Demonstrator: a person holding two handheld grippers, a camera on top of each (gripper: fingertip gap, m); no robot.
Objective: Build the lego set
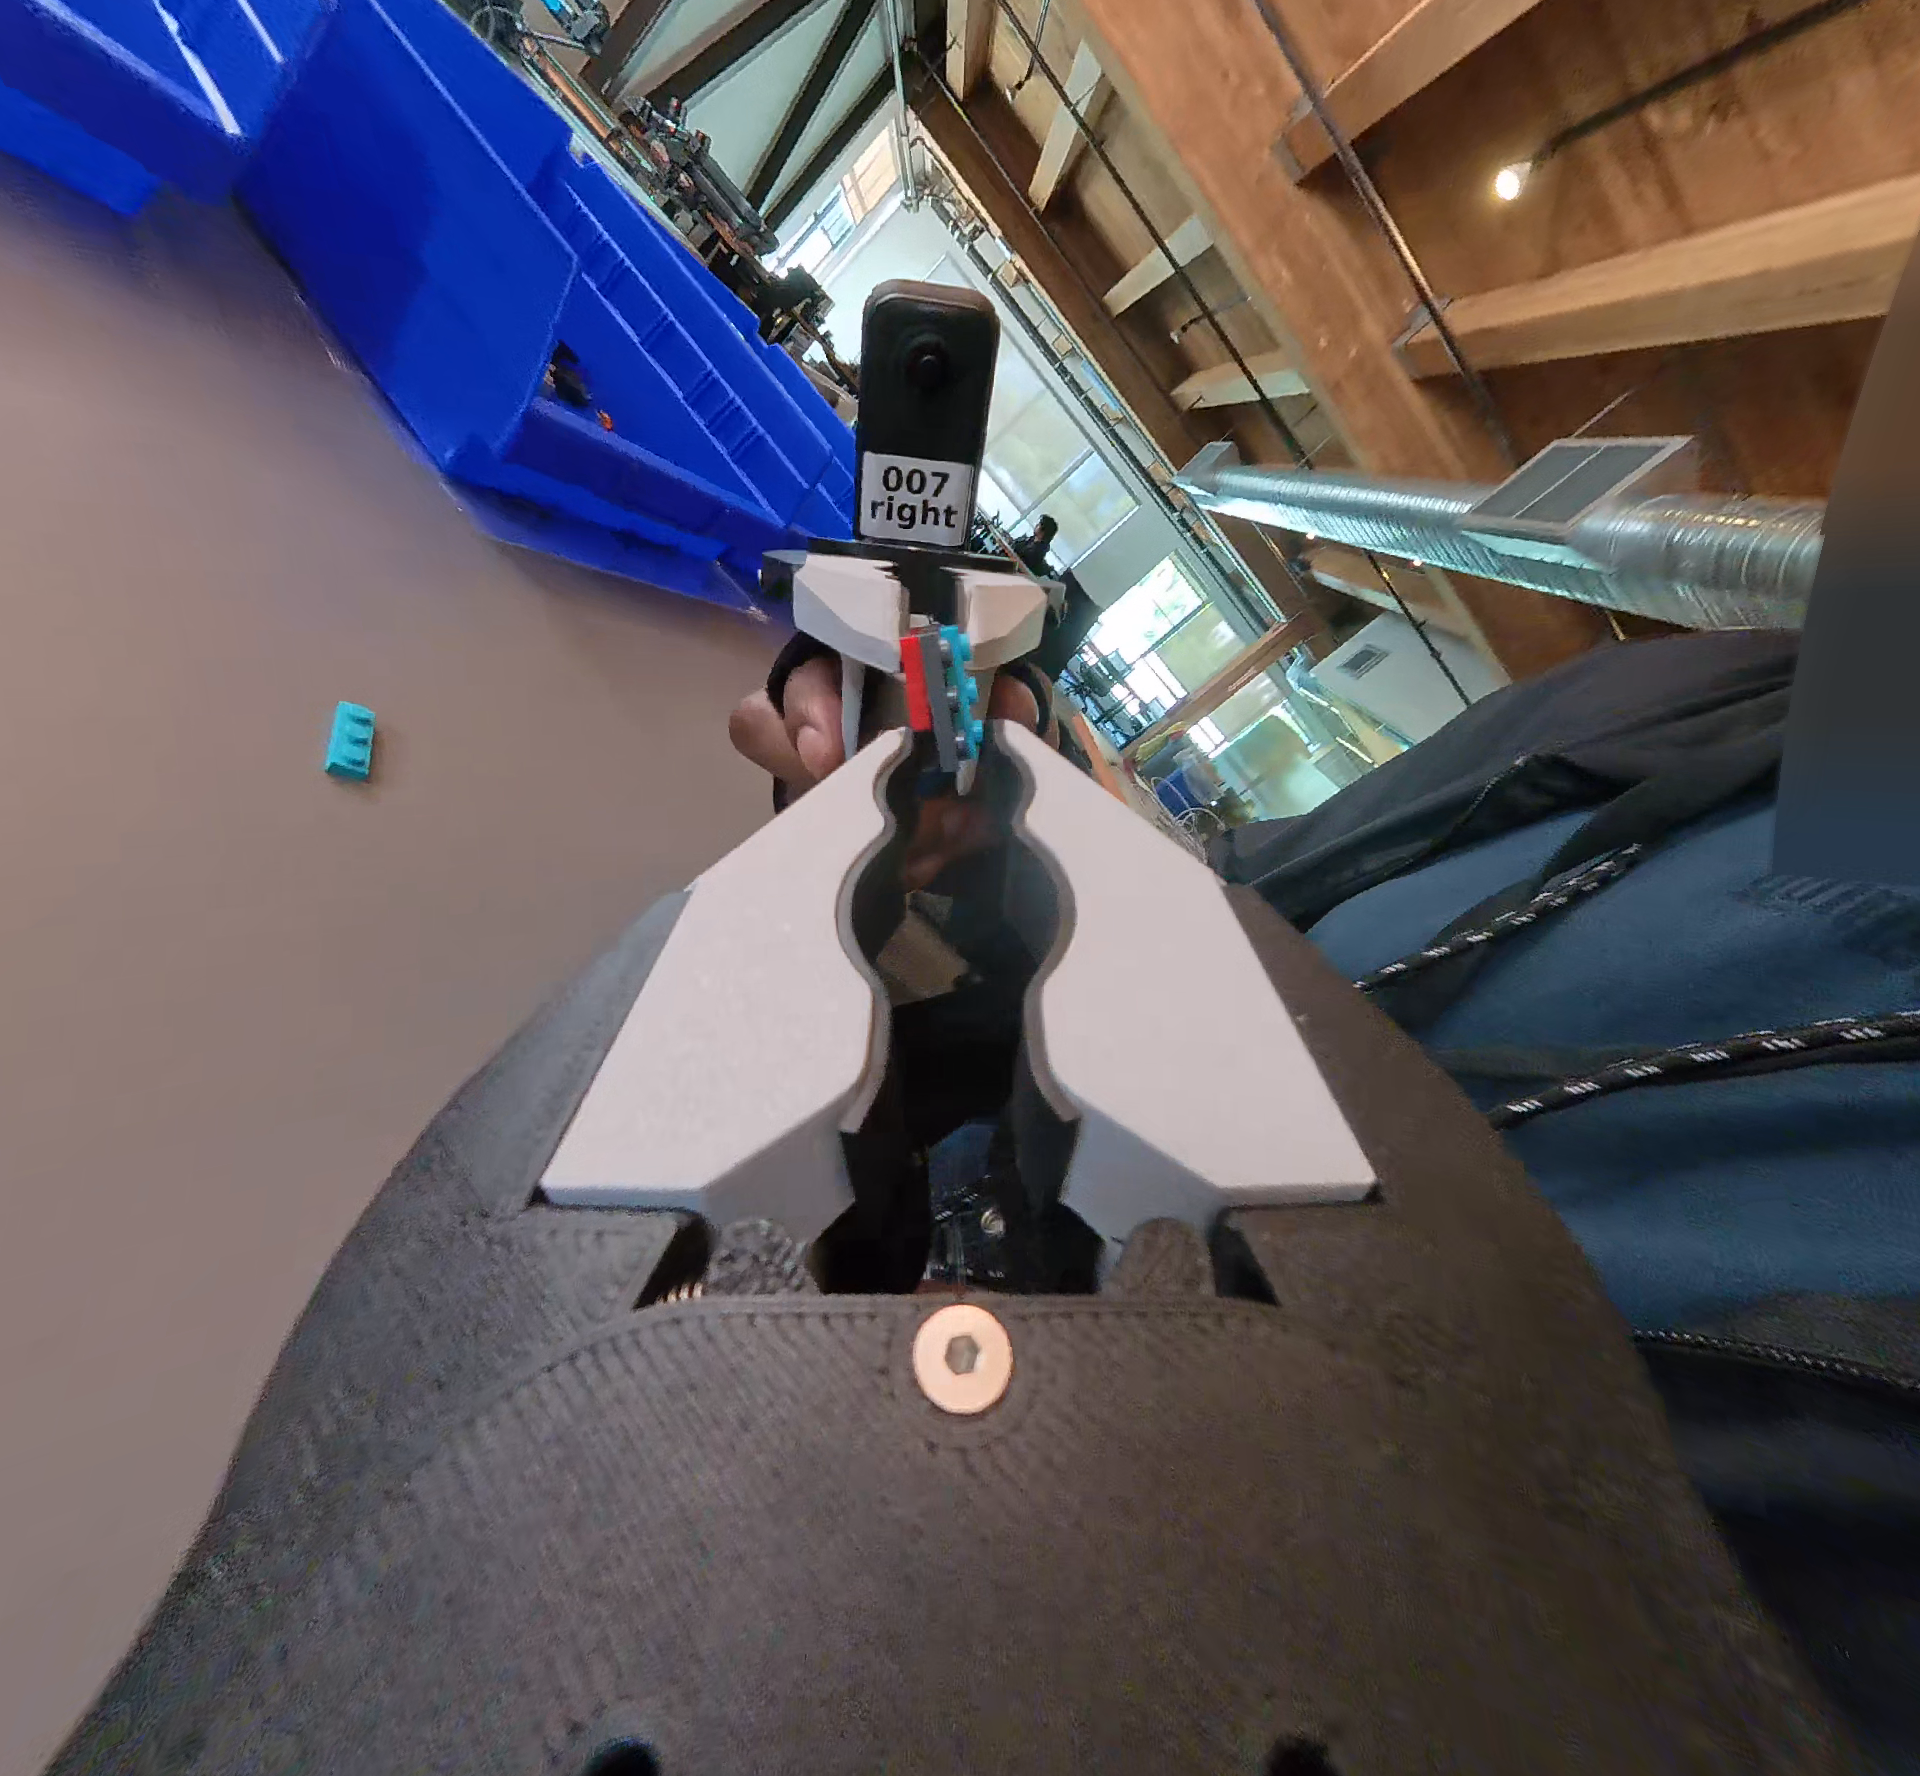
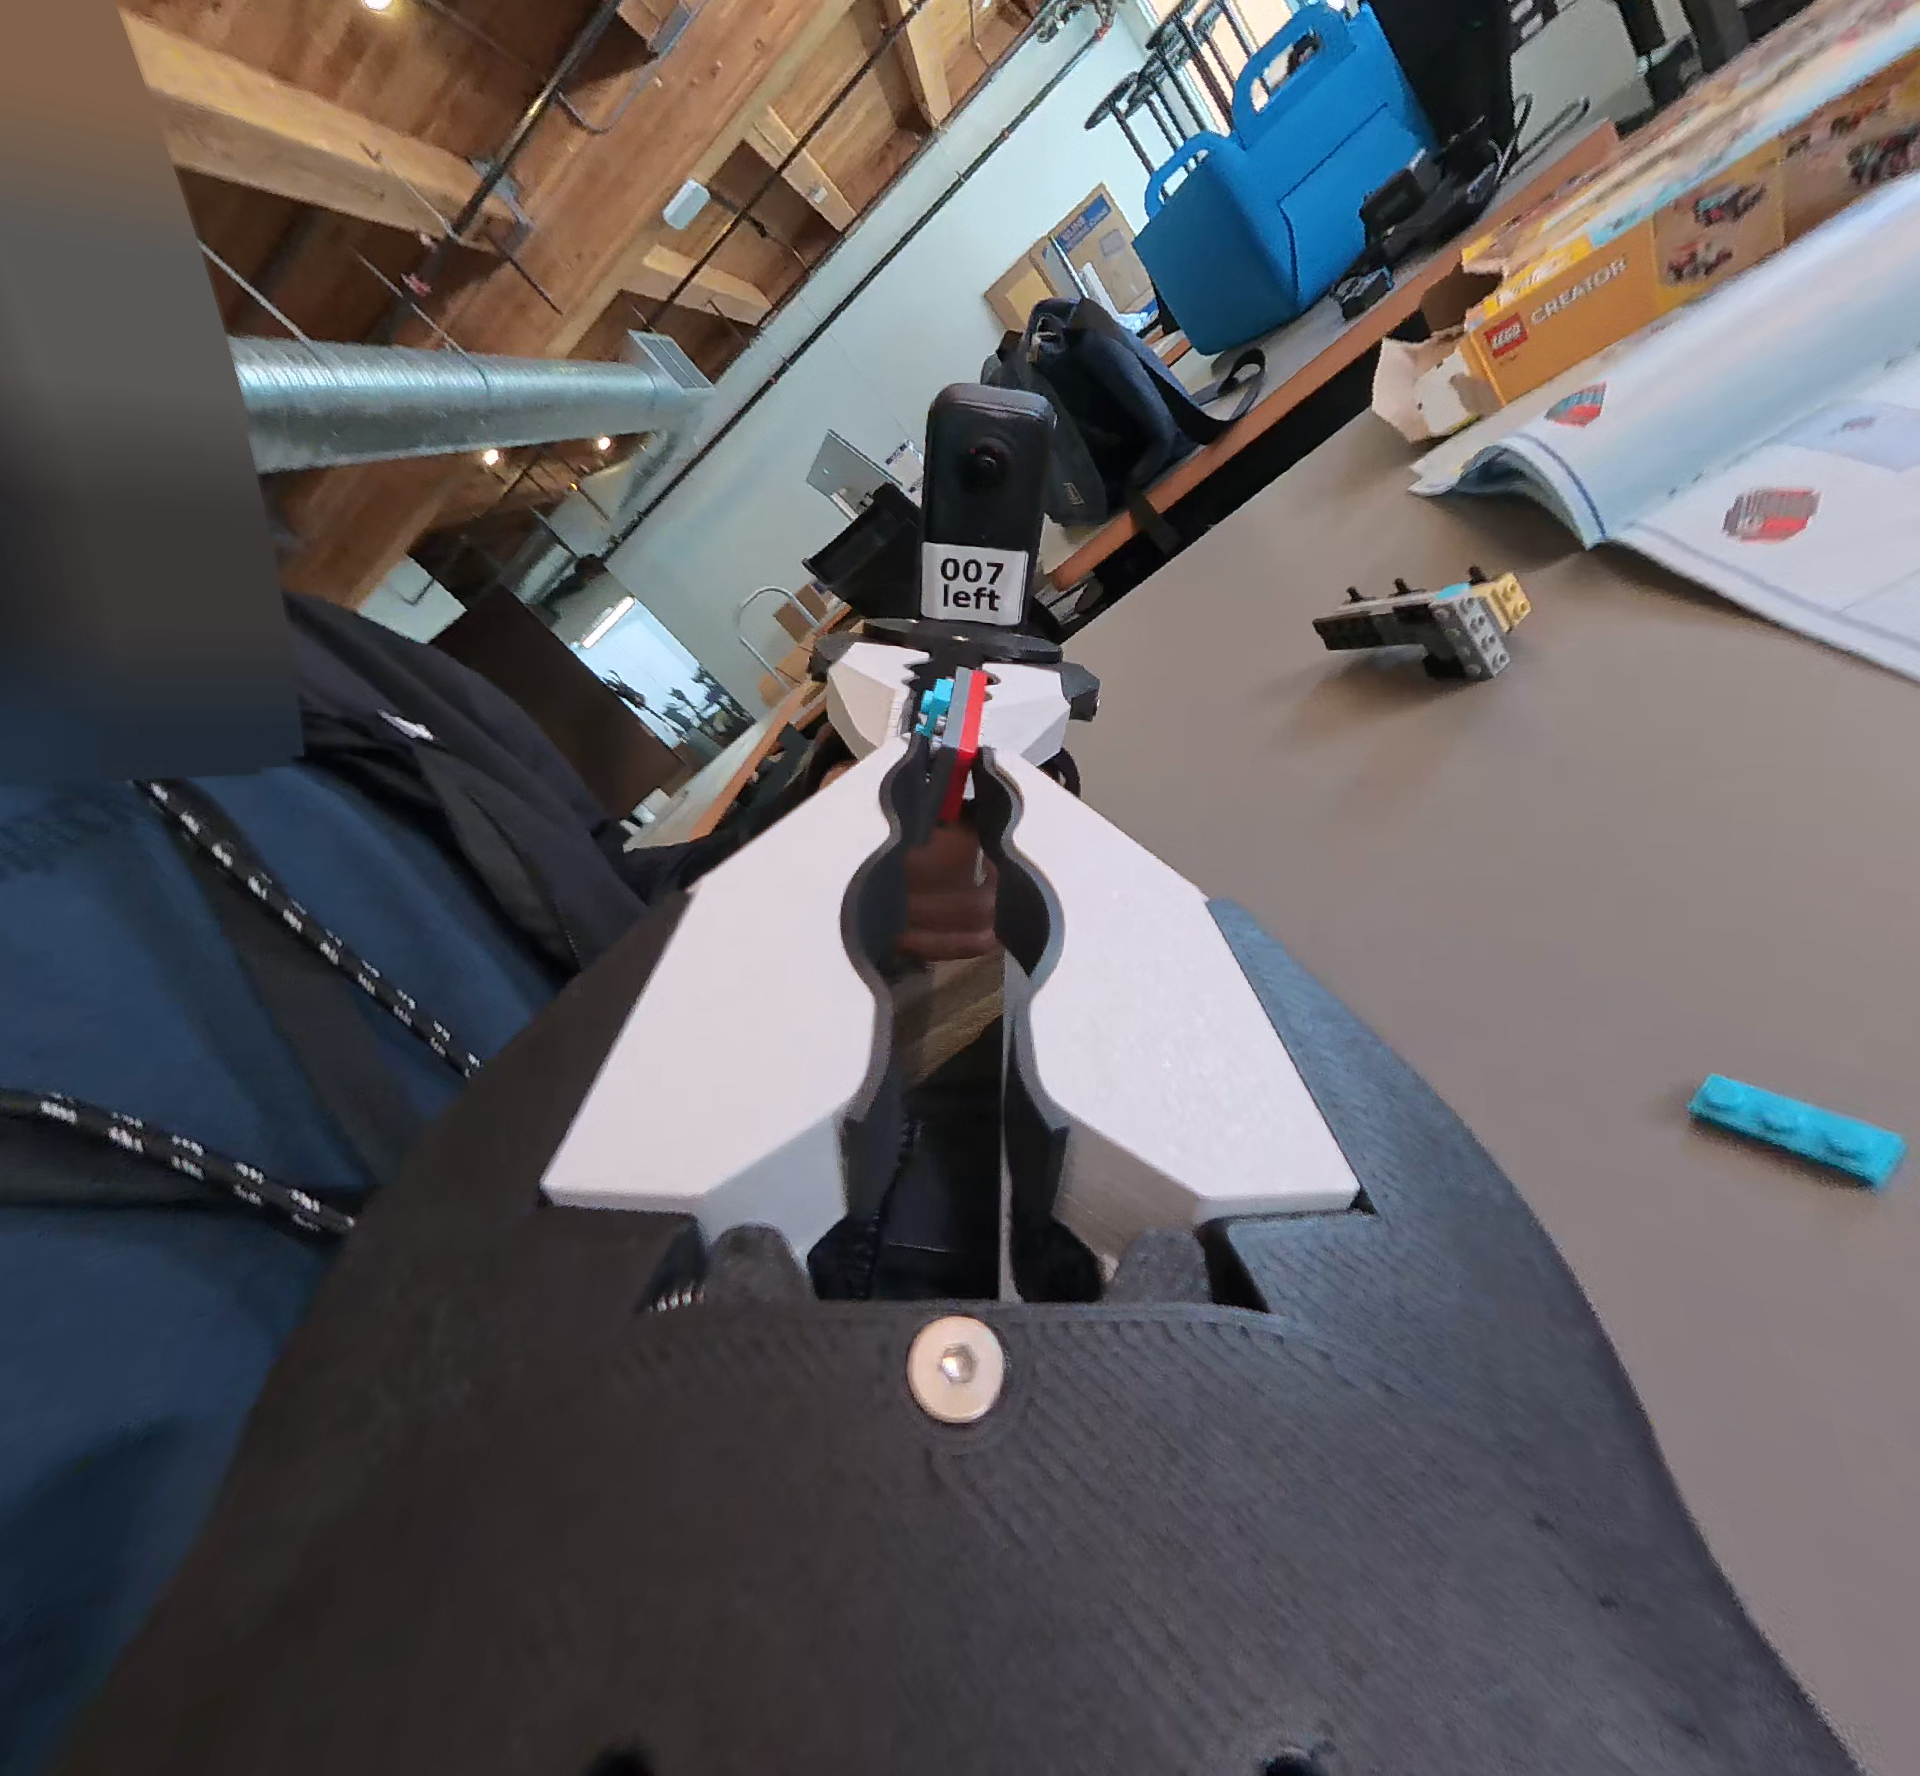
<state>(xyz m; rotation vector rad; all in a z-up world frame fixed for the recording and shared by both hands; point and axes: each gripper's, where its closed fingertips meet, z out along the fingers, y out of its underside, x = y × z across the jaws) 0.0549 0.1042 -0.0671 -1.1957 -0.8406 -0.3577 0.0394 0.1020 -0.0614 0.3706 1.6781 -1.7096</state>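
A small lego assembly [image 1: 940, 700] of red, grey and teal plates hangs in the air between my two grippers, which face each other tip to tip. My left gripper [image 1: 956, 739] is closed on its lower end. My right gripper [image 2: 948, 765] is closed on the same assembly [image 2: 961, 739]. Each gripper shows in the other's view, with its pale fingers [image 1: 847, 620] on either side of the plates. A loose teal brick [image 1: 348, 739] lies on the table. A flat teal plate [image 2: 1797, 1144] lies on the table too. A partial build [image 2: 1434, 625] of black, grey and tan bricks lies farther off.
The brown table [image 2: 1351, 895] carries an open instruction booklet [image 2: 1714, 500] and a lego box [image 2: 1558, 313] at the far side. Blue bins [image 1: 416, 272] stand along the table's other end. A person's dark blue jacket [image 1: 1610, 1051] is close beside both grippers. Only a small space, under 4 cm, lies between the two pairs of fingers. From either gripper's tips it is about 15 cm to the loose teal brick [image 1: 348, 739]. Look for it in the right wrist view [image 2: 1768, 1109] too. The flat teal plate [image 2: 1797, 1144] is about 15 cm from both grippers' fingertips. It is also in sight in the left wrist view [image 1: 371, 732].
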